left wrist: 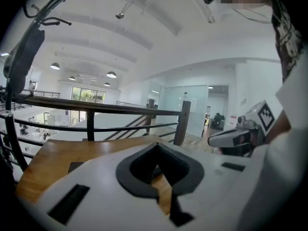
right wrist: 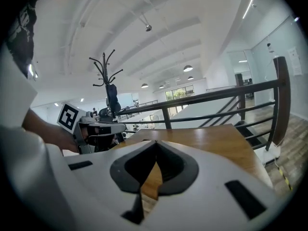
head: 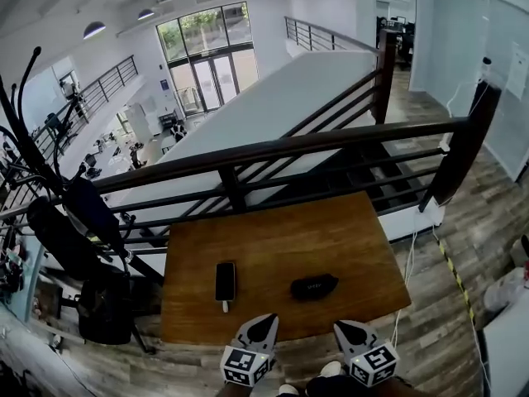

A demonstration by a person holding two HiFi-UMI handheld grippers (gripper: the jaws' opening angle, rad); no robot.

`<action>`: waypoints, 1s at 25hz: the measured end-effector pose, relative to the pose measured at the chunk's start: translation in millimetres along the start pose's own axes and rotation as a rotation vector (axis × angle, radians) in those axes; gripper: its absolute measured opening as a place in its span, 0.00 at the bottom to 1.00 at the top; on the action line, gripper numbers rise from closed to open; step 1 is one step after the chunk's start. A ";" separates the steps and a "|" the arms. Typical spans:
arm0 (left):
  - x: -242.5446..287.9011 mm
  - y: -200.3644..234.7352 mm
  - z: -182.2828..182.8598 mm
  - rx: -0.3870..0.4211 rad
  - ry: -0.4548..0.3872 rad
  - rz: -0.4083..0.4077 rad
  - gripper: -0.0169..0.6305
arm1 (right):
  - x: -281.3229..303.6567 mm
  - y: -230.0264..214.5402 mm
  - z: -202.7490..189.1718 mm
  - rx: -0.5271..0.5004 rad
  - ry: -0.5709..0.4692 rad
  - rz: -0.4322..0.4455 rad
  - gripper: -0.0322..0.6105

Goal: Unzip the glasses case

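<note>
The black glasses case lies zipped on the wooden table, right of centre and near the front edge. My left gripper hovers at the table's front edge, below and left of the case, shut with nothing in it. My right gripper sits just below and right of the case, also shut and empty. Neither touches the case. In the left gripper view the left gripper has its jaws met at the tip; the right gripper looks the same in its own view. The case is hidden in both gripper views.
A flat black phone-like object lies on the table left of the case. A dark metal railing runs along the table's far edge above a stairwell. A coat stand with dark bags is at the left. A cable hangs by the table's right side.
</note>
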State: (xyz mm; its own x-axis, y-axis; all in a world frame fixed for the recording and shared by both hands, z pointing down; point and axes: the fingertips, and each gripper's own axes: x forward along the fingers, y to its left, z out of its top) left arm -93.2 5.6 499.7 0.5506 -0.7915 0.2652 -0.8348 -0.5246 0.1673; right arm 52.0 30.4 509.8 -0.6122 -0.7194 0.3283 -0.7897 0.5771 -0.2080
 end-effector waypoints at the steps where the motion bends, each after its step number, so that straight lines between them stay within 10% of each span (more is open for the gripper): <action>1: 10.8 3.7 3.2 0.005 0.004 0.006 0.03 | 7.0 -8.9 2.8 0.001 0.001 0.009 0.05; 12: 89.1 30.5 -5.7 0.006 0.117 0.023 0.03 | 65.5 -69.2 -18.6 0.081 0.141 0.064 0.05; 25: 204.2 83.7 -68.7 0.083 0.436 -0.378 0.03 | 174.6 -45.5 -76.5 0.238 0.285 -0.006 0.05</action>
State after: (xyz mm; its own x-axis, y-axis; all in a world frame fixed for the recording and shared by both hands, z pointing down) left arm -51.1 -178.4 633.1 0.7415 -0.3517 0.5713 -0.5680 -0.7823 0.2557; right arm -15.9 -91.9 647.1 -0.5980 -0.5666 0.5669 -0.8012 0.4428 -0.4025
